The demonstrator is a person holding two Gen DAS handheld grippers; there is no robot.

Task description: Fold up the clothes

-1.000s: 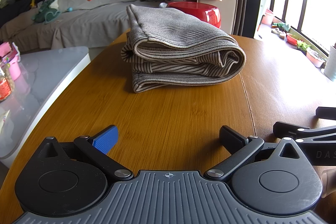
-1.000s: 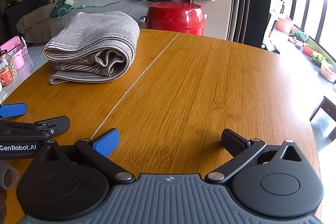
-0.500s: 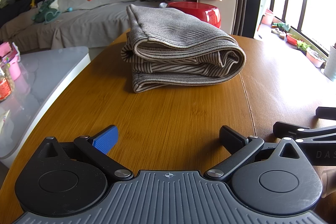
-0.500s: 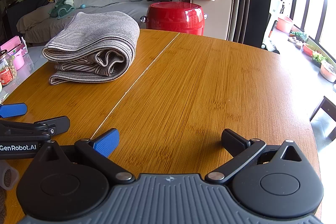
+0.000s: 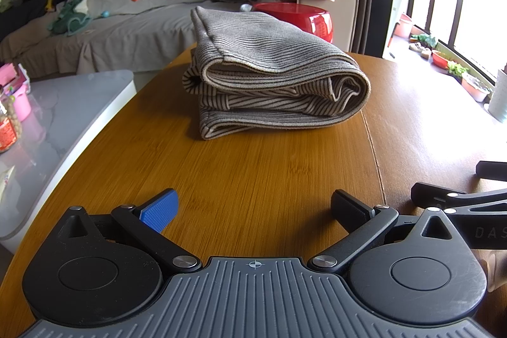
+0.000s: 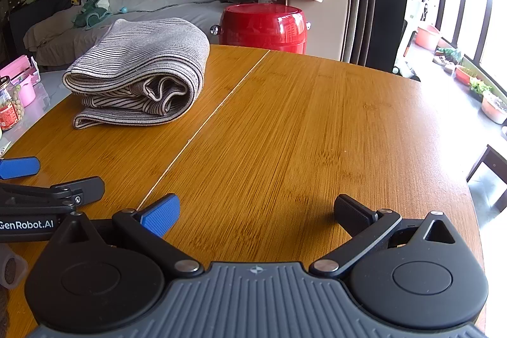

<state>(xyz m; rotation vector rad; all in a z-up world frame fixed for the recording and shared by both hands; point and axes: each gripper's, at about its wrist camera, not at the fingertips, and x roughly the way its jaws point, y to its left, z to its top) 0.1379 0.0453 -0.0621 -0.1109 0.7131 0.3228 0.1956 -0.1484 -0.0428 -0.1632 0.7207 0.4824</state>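
A grey and brown striped garment (image 5: 269, 78) lies folded in a thick bundle on the far part of the wooden table (image 5: 269, 179). In the right wrist view the same striped garment (image 6: 142, 75) sits at the far left of the wooden table (image 6: 301, 132). My left gripper (image 5: 253, 208) hovers open over bare wood well in front of the bundle, nothing between its fingers. My right gripper (image 6: 256, 211) is open too, over the table's near right half, holding nothing. Each gripper shows at the edge of the other's view: the right gripper (image 5: 456, 182), the left gripper (image 6: 47, 176).
A red drum-shaped stool (image 6: 263, 24) stands beyond the table's far edge. A grey sofa (image 5: 111, 30) with plush toys runs along the back. A white side table (image 5: 57, 110) with a jar and pink items sits left. Windows and plant pots (image 6: 475, 84) are on the right.
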